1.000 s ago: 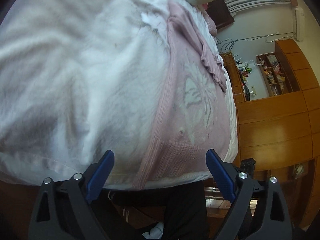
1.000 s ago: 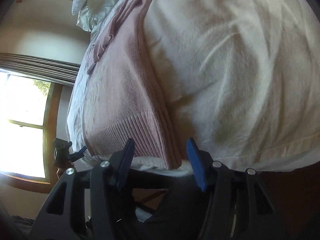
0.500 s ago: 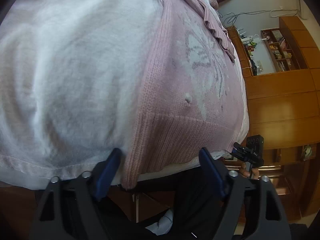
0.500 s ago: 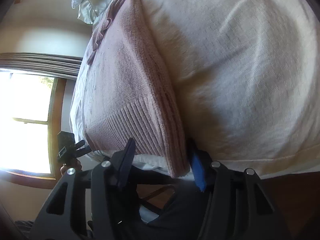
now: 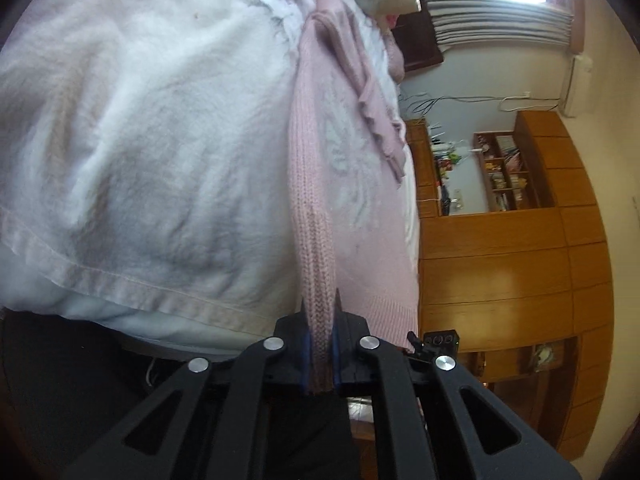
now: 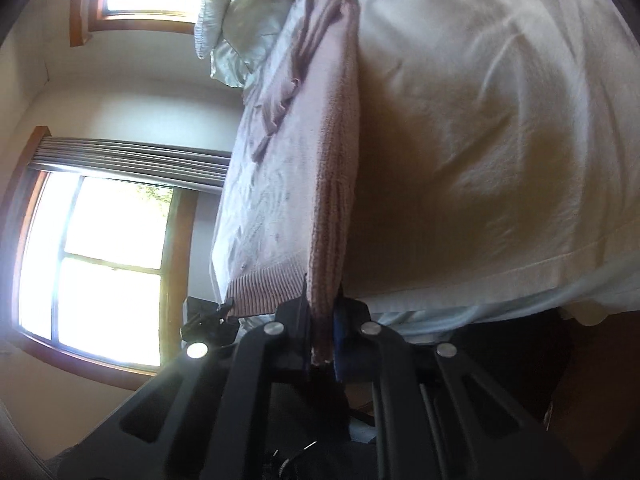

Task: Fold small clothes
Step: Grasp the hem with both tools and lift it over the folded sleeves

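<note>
A pink knitted sweater (image 5: 360, 208) with a pale butterfly pattern lies on a white blanket (image 5: 140, 140) over the bed. My left gripper (image 5: 320, 312) is shut on the ribbed hem corner at the sweater's left edge, which rises as a folded ridge from the pads. In the right wrist view the same sweater (image 6: 288, 184) stretches away from me, and my right gripper (image 6: 322, 292) is shut on the hem corner at its right edge. A ruffled sleeve (image 5: 376, 120) lies folded across the sweater's upper part. Each gripper shows small in the other's view.
The white blanket (image 6: 500, 140) covers most of the bed. A pale green pillow (image 6: 244, 28) lies at the bed's far end. Wooden cabinets and shelves (image 5: 520, 208) stand beyond the bed on one side, bright windows (image 6: 112, 264) on the other. A person's dark clothing fills the space below the grippers.
Both grippers went from open around the sweater's hem corners to shut on them. The gripped edges now stand up as ridges off the blanket.
</note>
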A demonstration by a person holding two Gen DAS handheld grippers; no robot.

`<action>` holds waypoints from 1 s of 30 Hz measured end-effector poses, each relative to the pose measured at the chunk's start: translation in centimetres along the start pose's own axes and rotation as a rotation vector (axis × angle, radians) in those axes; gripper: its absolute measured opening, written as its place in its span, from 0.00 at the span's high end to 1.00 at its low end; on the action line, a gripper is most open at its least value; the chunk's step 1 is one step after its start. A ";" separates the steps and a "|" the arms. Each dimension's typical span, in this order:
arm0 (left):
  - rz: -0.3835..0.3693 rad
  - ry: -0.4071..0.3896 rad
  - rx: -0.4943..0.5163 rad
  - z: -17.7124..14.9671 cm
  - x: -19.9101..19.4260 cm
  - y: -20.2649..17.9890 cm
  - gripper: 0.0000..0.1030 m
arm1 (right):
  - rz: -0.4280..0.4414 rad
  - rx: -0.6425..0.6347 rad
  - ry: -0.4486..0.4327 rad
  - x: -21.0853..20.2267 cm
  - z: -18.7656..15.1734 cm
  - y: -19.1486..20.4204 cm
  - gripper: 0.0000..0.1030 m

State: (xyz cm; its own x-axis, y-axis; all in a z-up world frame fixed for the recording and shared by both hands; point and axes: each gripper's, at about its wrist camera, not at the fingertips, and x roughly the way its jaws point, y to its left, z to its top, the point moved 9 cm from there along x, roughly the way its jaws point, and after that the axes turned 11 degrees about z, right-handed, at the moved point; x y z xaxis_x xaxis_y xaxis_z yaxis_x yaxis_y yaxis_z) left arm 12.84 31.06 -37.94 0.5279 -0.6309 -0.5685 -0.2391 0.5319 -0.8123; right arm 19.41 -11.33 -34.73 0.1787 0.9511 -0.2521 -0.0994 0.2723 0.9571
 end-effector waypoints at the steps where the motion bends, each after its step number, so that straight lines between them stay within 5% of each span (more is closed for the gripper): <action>1: -0.017 -0.010 0.001 -0.2 -0.5 -0.5 0.94 | 0.013 -0.012 -0.005 -0.2 -0.1 0.9 0.94; 12: -0.220 -0.123 0.024 -2.7 -7.6 -7.5 0.94 | 0.219 -0.092 -0.096 -4.8 -1.1 10.5 0.94; 17: -0.301 -0.123 -0.045 -2.2 -9.6 -9.4 0.94 | 0.274 -0.065 -0.148 -6.3 0.4 12.4 0.94; 30: -0.393 -0.180 -0.270 13.7 -5.2 -11.1 0.93 | 0.142 -0.060 -0.166 -0.9 15.9 12.7 0.94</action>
State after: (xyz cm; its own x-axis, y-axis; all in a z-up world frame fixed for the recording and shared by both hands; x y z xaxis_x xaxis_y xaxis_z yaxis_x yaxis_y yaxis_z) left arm 23.95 36.21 -24.16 0.7466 -0.6340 -0.2015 -0.1840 0.0942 -0.9784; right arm 33.50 -11.10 -20.09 0.3173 0.9446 -0.0837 -0.1924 0.1506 0.9697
